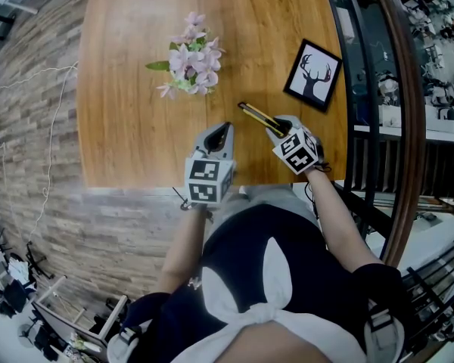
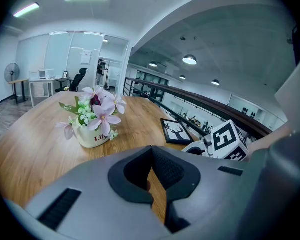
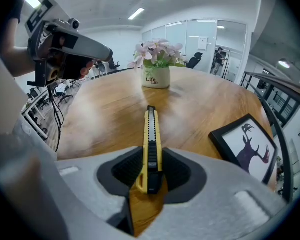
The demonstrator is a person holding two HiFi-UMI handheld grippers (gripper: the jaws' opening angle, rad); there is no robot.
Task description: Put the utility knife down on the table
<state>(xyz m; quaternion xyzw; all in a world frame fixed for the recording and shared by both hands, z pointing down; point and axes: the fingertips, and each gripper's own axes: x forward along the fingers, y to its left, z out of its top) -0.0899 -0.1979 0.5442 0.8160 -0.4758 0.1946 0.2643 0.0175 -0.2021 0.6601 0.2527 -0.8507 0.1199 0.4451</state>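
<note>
- The left forearm (image 1: 183,248) reaches from the person's body to the near edge of the counter (image 1: 121,89), on the person's side of the flower pot (image 1: 189,65).
- The left hand-held gripper (image 1: 227,127) sits over that near edge, nearer the person than the flower pot and a little right of it. It slopes gently down toward the wood, with its left marker cube (image 1: 209,178) turned up to the head camera.
- Its jaws are drawn together at the tips. Only a thin sliver of counter shows behind the pads, and nothing is between them.
- The utility knife (image 1: 256,115) is right of the flower pot and nearer the person. It stands on its narrow edge with the slider uppermost, its yellow body aimed at the flower pot but well apart from it.
- The knife's rear end sits between the pads of the right hand-held gripper (image 1: 278,125), which close on it from both sides. The front part juts out over the wood; I cannot tell whether the front end touches the counter.
- This hand-held gripper tilts more steeply down than the left one. Its right marker cube (image 1: 296,151) faces up, and the right forearm (image 1: 340,218) runs back to the person at an angle.
- A black picture frame (image 1: 312,75) with a deer silhouette lies flat, farther right of the flower pot than the knife.
</note>
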